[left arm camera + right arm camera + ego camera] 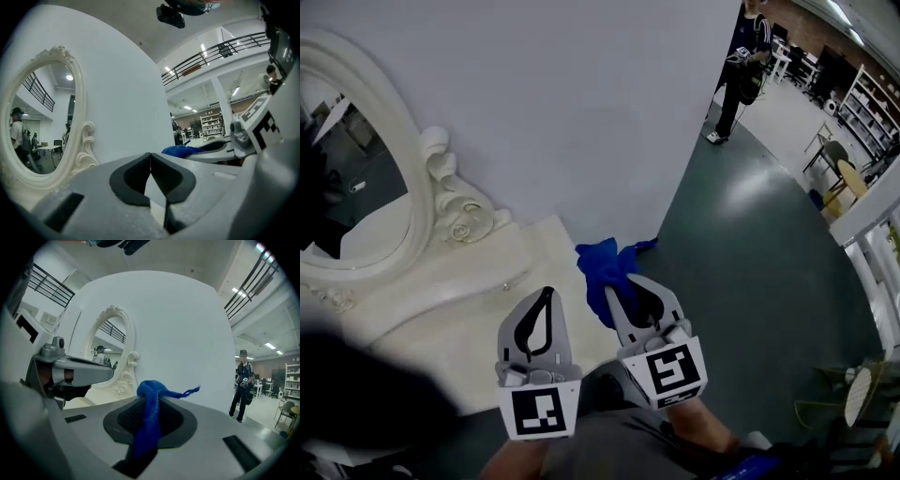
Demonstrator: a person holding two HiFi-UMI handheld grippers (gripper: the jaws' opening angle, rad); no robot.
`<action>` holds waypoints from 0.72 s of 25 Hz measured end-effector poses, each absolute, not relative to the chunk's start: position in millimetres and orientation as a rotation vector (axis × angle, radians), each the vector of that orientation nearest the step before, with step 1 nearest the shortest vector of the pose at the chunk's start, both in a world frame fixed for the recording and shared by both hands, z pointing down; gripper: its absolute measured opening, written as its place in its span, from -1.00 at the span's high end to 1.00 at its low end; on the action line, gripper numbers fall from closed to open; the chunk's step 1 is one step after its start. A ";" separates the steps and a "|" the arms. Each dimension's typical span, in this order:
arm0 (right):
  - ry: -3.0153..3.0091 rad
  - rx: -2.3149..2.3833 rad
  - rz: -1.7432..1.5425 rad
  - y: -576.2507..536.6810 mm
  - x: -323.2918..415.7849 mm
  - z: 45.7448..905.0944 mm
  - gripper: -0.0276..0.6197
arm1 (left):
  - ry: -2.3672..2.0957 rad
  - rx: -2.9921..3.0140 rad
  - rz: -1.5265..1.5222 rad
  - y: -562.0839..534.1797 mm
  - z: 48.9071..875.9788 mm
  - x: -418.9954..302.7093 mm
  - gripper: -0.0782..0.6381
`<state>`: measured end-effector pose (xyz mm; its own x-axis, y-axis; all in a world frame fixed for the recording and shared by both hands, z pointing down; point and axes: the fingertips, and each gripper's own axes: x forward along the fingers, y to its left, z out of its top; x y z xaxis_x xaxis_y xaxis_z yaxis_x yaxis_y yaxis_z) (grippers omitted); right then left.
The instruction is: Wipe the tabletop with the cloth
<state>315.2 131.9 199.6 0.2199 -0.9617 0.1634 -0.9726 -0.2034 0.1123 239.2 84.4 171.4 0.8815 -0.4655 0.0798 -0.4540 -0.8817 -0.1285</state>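
My right gripper's [151, 397] jaws are drawn nearly together on the blue cloth [149, 420]. It is pinched between the pads in a bunched strip, with a knot of it bulging out past the tips and a thin tail sticking off to the right. My left gripper [150, 155] has its tips meeting, with nothing between them. In the head view the two grippers sit side by side, left gripper [548, 292] just beside right gripper [622, 284], both pointing away from me. The cloth [602, 265] is at the right end of the white tabletop [469, 314], near the wall [581, 112]; whether it touches the surface I cannot tell. An ornate oval mirror [427, 202] stands at the left. Dark floor [741, 262] spreads to the right, where a person [741, 66] stands far off.
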 end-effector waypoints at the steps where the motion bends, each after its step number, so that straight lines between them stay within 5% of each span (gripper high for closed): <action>1: -1.853 2.295 0.078 129.5 305.1 199.5 0.73 | 0.730 -2.941 -0.158 82.4 170.5 229.6 0.74; 18: -1.865 2.277 -0.016 128.1 221.2 187.7 0.73 | 0.769 -2.918 -0.115 78.8 164.9 145.6 0.74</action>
